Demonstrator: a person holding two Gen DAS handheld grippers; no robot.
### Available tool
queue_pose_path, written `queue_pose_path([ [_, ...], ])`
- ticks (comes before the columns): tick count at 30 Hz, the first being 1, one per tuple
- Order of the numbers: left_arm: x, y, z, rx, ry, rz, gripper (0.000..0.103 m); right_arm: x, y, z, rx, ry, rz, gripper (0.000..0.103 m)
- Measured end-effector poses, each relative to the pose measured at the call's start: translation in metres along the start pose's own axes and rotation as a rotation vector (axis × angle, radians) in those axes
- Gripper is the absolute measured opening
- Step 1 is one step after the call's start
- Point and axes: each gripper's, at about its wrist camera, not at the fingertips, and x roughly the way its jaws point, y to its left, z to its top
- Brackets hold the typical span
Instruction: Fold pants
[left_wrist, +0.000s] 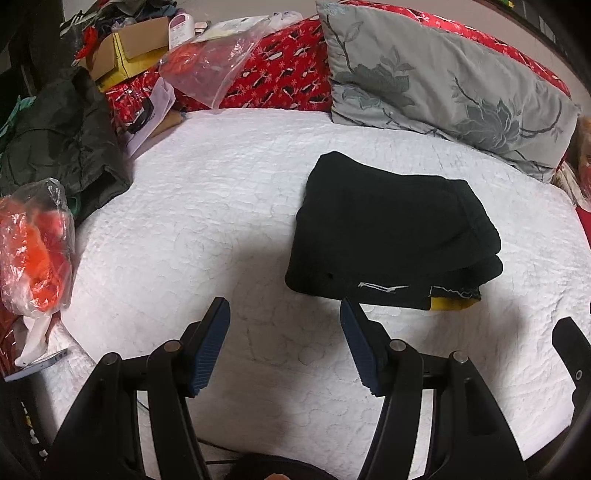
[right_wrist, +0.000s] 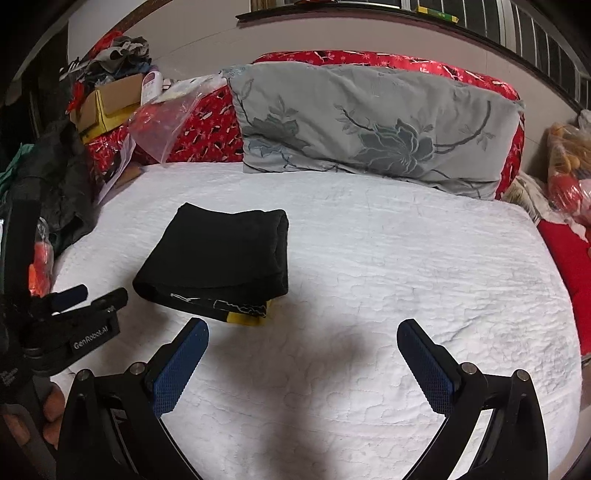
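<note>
Folded black pants (left_wrist: 391, 236) on white quilt (left_wrist: 221, 206), inner layers hidden; both claws spread, empty.

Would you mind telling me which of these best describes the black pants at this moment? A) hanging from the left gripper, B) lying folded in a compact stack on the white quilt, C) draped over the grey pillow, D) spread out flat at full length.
B: the black pants lie as a layered bundle on the white quilt, with the left gripper and the right gripper both open and clear of them.
</note>
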Motion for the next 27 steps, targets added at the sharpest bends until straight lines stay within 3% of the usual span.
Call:
queue_pose_path([
  [27,-0.004,-0.021,-0.001,0.052,0.004,-0.089,0.061,-0.001,-0.025,0.006,0.038,0.003,-0.102,0.103],
])
